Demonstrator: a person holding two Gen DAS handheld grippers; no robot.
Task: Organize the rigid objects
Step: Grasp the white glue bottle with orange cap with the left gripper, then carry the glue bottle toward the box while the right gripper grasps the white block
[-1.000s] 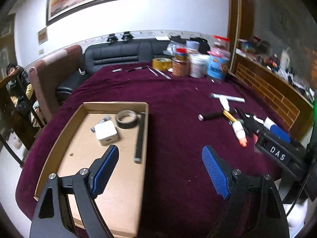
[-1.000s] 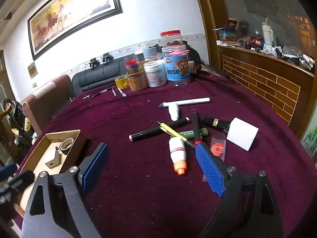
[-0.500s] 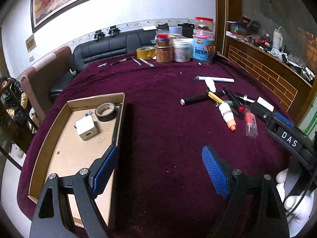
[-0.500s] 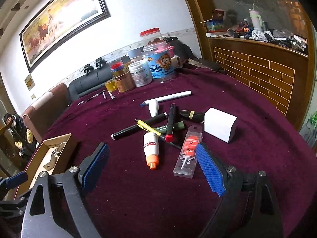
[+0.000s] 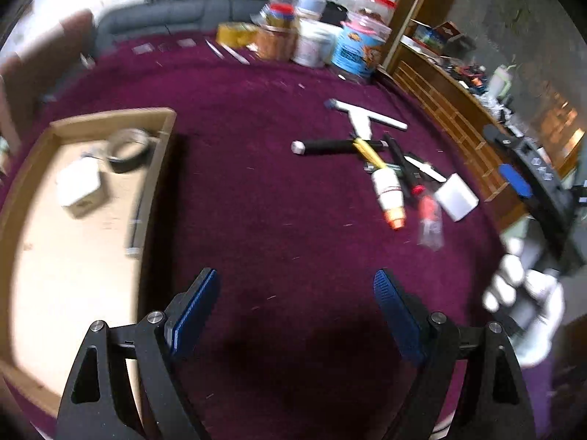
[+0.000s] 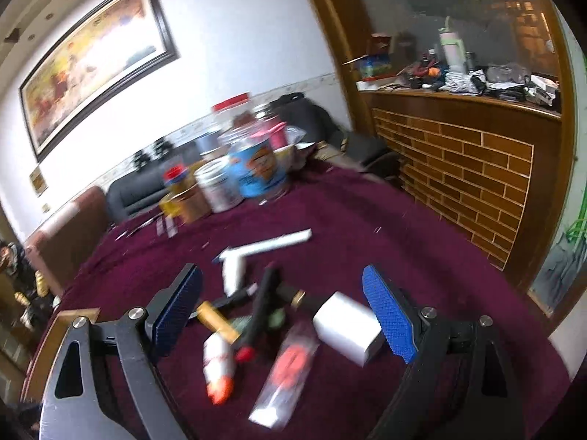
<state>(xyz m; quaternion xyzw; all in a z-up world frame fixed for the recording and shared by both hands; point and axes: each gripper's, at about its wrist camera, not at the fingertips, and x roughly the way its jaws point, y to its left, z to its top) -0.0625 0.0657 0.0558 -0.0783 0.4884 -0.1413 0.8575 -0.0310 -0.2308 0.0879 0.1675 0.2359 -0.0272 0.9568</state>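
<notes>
Barely begun: tape roll (image 5: 129,145) and white block (image 5: 81,191) boxed left of left hand-held gripper (image 5: 296,317); pile (image 6: 256,315) before right hand-held gripper (image 6: 282,313); both wide open, empty.

Smeared by motion blur throughout both views. Unreadable print on the blue-labelled plastic jar (image 6: 258,174) and on the white bottle with the orange cap (image 5: 389,192). Cut off at the left picture edge: the shallow cardboard tray (image 5: 161,168) in the left wrist view. Only partly seen at the right edge there: the white-gloved hand (image 5: 524,304). Contents of the clear plastic packet with a red insert (image 6: 290,361) too blurred to identify.
</notes>
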